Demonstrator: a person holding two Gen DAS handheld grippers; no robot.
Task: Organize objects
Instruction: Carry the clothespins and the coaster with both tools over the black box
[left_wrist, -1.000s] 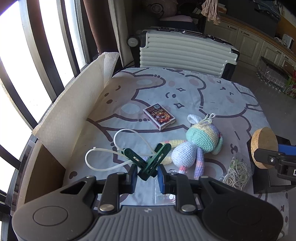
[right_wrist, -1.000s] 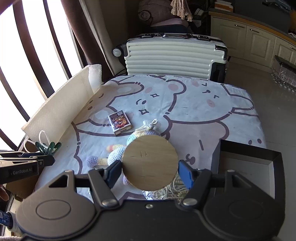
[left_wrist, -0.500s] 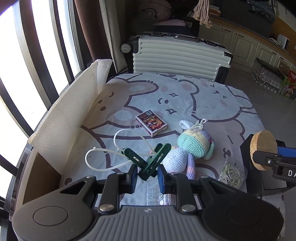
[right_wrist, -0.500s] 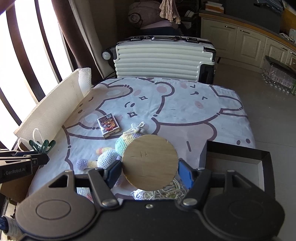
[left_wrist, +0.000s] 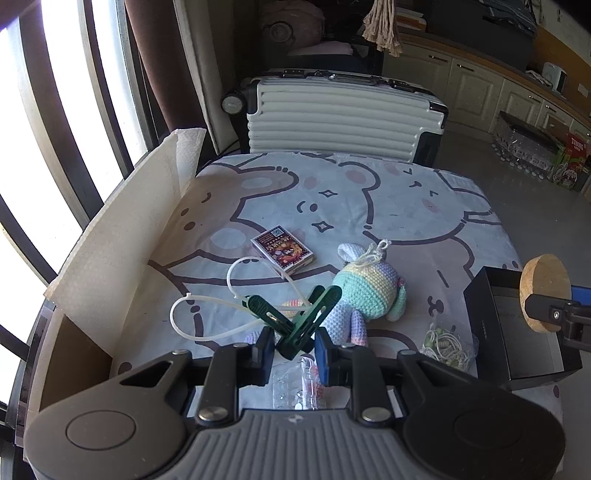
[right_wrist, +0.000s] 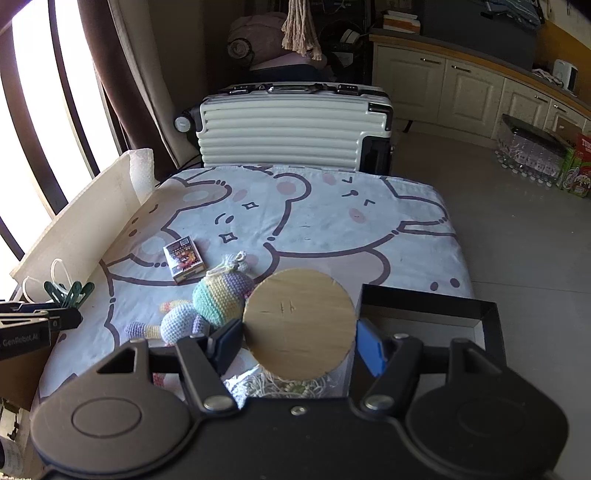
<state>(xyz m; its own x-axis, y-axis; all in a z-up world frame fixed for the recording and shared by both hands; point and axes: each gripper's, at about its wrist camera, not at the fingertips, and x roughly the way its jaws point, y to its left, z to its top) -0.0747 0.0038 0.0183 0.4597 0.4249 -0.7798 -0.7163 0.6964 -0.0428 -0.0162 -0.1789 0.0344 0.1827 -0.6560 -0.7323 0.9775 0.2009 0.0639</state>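
Note:
My left gripper (left_wrist: 294, 349) is shut on green plastic clips (left_wrist: 295, 319) with white cable ties (left_wrist: 207, 317) looped through them, held above the near left of the table. My right gripper (right_wrist: 299, 341) is shut on a round wooden coaster (right_wrist: 299, 325), held above the table beside a black open box (right_wrist: 424, 314). The coaster (left_wrist: 545, 291) and box (left_wrist: 517, 332) also show in the left wrist view. A pastel crochet doll (left_wrist: 364, 295) and a card box (left_wrist: 282, 249) lie on the bear-print cloth (left_wrist: 369, 199).
A clear bag of cords (left_wrist: 447, 343) lies near the black box, and a small plastic packet (left_wrist: 295, 384) sits under my left gripper. A cardboard box with white foam lining (left_wrist: 122, 236) stands along the left edge. A white suitcase (left_wrist: 343, 110) stands behind the table.
Both grippers have risen and drawn back from the table, so the objects look smaller and lower. Each keeps its hold. Nothing on the table has moved.

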